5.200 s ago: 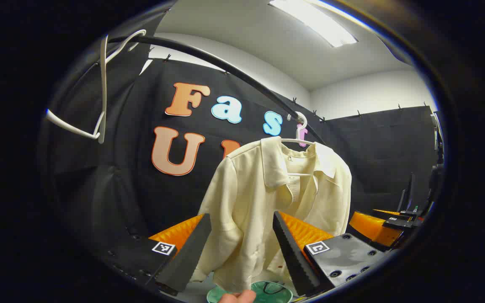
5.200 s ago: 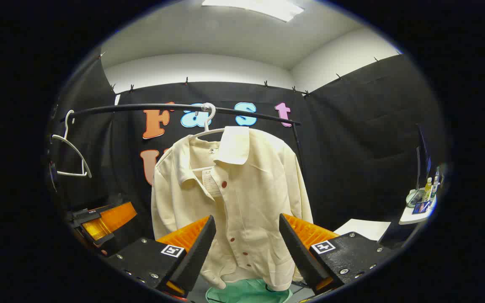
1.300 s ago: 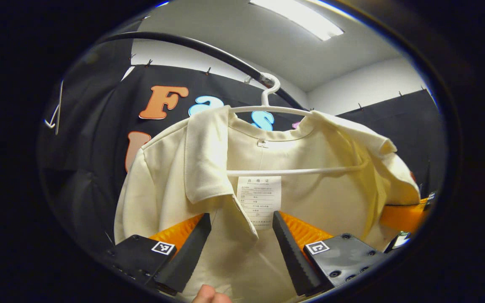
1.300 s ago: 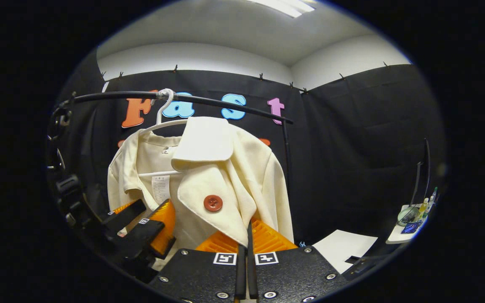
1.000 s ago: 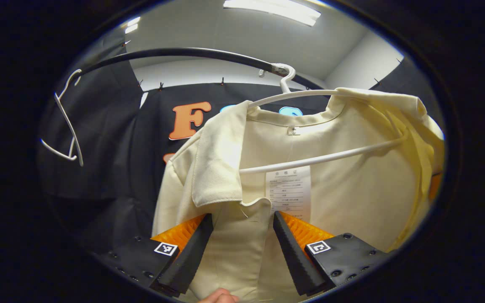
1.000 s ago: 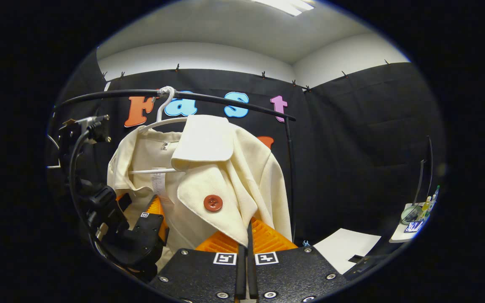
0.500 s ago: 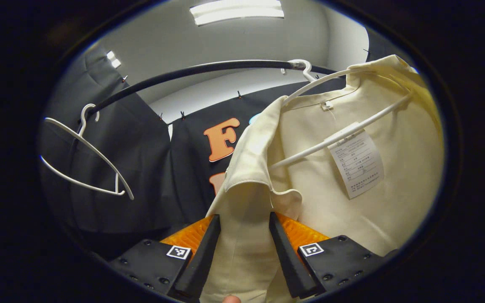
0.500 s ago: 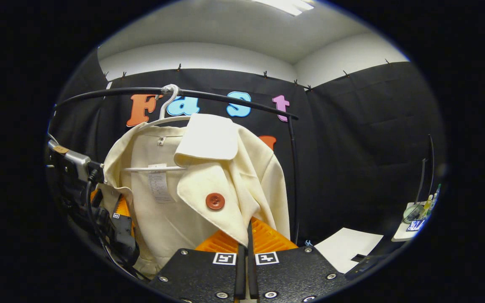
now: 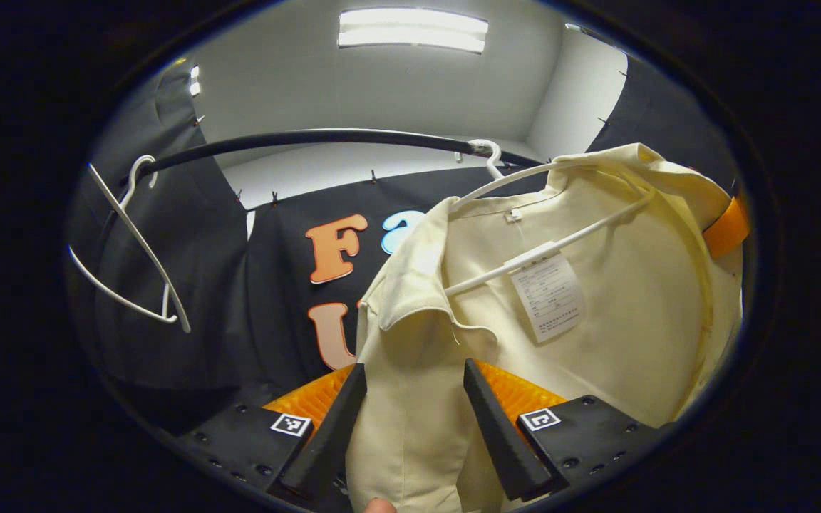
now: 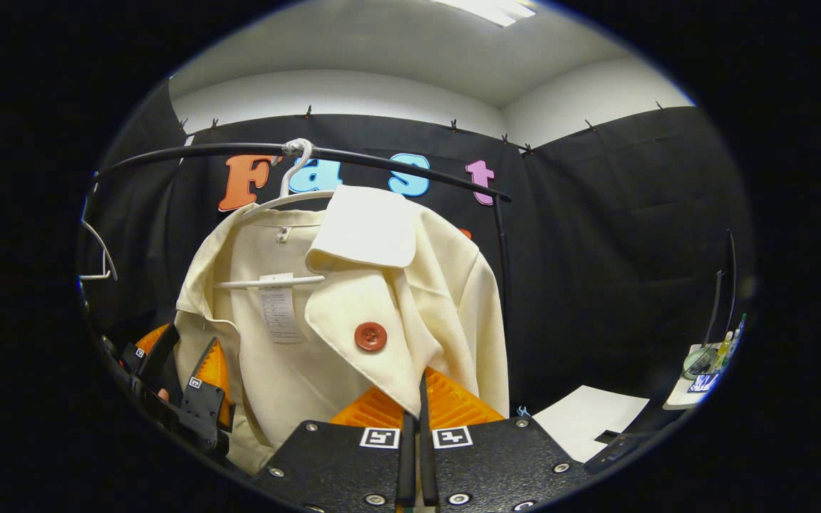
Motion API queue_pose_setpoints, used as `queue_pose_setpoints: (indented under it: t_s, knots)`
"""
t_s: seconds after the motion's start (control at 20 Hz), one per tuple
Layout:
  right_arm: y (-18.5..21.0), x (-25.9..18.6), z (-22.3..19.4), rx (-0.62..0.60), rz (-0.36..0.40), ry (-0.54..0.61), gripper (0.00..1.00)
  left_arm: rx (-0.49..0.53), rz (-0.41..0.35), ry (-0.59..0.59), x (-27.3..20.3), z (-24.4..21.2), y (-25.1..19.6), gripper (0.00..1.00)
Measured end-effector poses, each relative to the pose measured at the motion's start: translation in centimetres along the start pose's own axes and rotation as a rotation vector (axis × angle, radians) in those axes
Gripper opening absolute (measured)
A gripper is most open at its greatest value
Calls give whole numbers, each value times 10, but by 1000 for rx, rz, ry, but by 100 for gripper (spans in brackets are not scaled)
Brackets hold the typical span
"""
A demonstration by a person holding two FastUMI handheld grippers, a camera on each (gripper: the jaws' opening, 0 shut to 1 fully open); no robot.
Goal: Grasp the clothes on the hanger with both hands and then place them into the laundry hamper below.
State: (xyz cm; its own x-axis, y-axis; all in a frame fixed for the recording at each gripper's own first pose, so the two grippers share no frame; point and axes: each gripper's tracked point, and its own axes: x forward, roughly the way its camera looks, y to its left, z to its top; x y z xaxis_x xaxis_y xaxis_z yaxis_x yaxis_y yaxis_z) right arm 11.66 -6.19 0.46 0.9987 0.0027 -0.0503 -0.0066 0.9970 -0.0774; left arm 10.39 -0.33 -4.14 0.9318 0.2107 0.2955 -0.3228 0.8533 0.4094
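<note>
1. Shirt (image 9: 596, 335) hangs on the hanger (image 9: 524, 174); our left gripper (image 9: 410, 420) has fingers wide around its front edge.
2. Our right gripper (image 10: 414, 420) fingers pinch the lapel.
3. We judge: close left, then lift off.

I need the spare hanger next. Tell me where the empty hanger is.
The empty hanger hangs from the black rail at the far left of the left gripper view, apart from the cream jacket on its own hanger further right.
</note>
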Motion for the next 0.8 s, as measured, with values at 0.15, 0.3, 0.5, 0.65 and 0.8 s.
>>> queue_pose_setpoints:
  t_s: [0.15, 0.3, 0.5, 0.65, 0.8]
  knots:
    - [3, -5, 0, 0, 7, 0, 4, -81, -54, 0, -5, 5, -10, 99]
    - [3, -8, 0, 5, 6, 0, 4, -64, -50, 6, 2, 5, -7, 96]
    - [5, -12, 1, 3, 8, 0, 4, -69, -156, 57, 20, -9, -43, 96]
    - [8, -12, 1, 2, 10, 0, 4, -52, -95, 96, 35, -24, -38, 96]
    - [9, -13, 3, -1, 13, -1, 4, 0, -76, 148, 50, -50, -37, 95]
